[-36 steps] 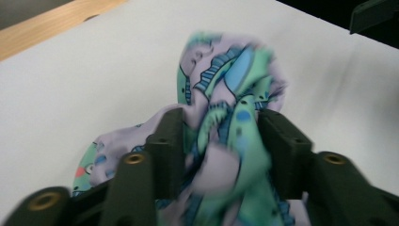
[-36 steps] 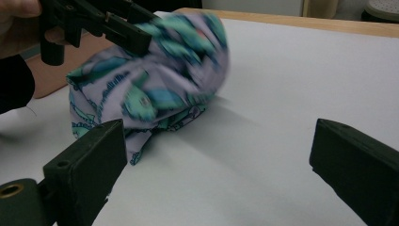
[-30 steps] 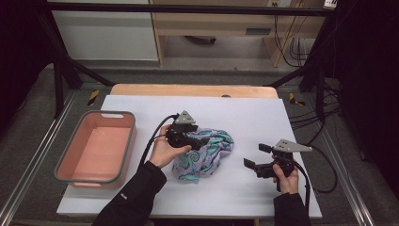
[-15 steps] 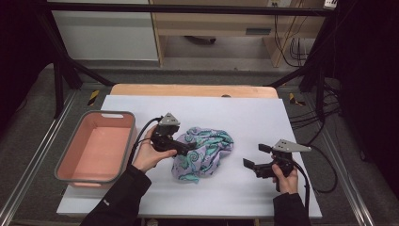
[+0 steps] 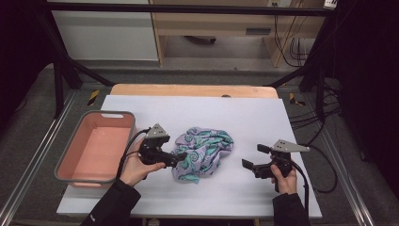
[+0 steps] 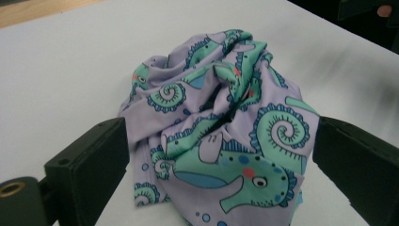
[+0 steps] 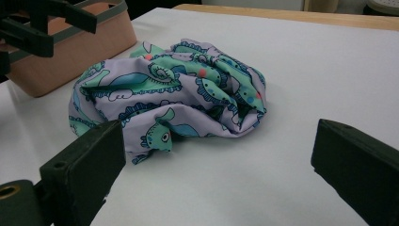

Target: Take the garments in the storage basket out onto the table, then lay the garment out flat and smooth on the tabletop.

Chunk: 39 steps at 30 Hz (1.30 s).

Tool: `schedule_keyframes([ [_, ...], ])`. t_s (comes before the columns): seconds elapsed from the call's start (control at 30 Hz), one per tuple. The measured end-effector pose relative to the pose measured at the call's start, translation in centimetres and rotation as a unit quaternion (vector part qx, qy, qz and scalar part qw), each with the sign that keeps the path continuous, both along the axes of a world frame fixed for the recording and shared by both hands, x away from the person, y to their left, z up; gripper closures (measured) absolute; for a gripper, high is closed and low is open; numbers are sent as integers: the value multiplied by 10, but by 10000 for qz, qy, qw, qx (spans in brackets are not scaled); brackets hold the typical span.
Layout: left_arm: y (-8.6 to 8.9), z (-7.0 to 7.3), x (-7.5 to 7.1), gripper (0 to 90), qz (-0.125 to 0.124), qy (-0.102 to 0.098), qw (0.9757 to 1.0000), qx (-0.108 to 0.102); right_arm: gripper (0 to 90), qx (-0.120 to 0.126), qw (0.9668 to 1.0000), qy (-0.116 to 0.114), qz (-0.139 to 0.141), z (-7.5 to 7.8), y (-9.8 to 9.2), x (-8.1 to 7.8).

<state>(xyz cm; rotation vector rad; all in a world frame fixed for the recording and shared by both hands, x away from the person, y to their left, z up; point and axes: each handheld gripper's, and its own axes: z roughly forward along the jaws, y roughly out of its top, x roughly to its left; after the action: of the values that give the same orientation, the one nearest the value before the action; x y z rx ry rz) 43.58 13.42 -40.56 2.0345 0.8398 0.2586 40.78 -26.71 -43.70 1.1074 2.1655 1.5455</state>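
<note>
A crumpled lilac cloth printed with teal seahorses lies in a heap at the middle of the white table. My left gripper sits at the heap's left side, pointing into it. Its jaws have just been opening and stand wide. In the left gripper view the cloth has its near edge between the jaws of my left gripper, and the pads do not touch it. My right gripper rests to the right of the cloth, apart from it. In its own view my right gripper stands open with nothing between the jaws.
A pink tub with a grey rim stands at the table's left edge, and it looks bare inside. It also appears behind the cloth as the tub in the right gripper view. A wooden strip runs along the far side.
My left gripper has drawn back to the left, from over the heap to its left edge, and its jaws have spread. The cloth stays on the table. The right gripper has kept still.
</note>
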Motion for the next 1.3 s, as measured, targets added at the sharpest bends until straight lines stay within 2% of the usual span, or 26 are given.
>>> schedule_keyframes([
  [0.07, 1, -5, -4, 48, 4, 0, 10000, 63, 39, 23, 10000, 8, -9, 0, 1, 0],
  [0.33, 3, -20, -15, 68, -81, 119, 9999, 80, 37, -33, 9999, 113, 35, -2, 11, 1],
  [0.47, 2, -29, -21, 78, -190, 280, 9994, 103, 37, -46, 9998, 163, 98, -4, 20, 2],
  [0.67, -3, -37, -23, 121, -233, 290, 9992, 143, 38, -90, 9994, 292, 149, -7, 31, 3],
  [0.83, -7, -42, -24, 174, -269, 293, 9990, 222, 38, -204, 9988, 357, 247, -10, 43, 4],
  [0.97, -11, -47, -25, 221, -320, 392, 9984, 249, 37, -260, 9983, 390, 358, -12, 52, 3],
  [1.03, -13, -49, -25, 280, -363, 422, 9981, 245, 37, -269, 9980, 413, 395, -12, 56, 3],
  [1.23, -17, -53, -26, 373, -441, 494, 9972, 359, 38, -337, 9974, 425, 477, -14, 65, 3],
  [1.3, -18, -54, -26, 419, -449, 547, 9970, 328, 38, -335, 9973, 427, 500, -14, 67, 2],
])
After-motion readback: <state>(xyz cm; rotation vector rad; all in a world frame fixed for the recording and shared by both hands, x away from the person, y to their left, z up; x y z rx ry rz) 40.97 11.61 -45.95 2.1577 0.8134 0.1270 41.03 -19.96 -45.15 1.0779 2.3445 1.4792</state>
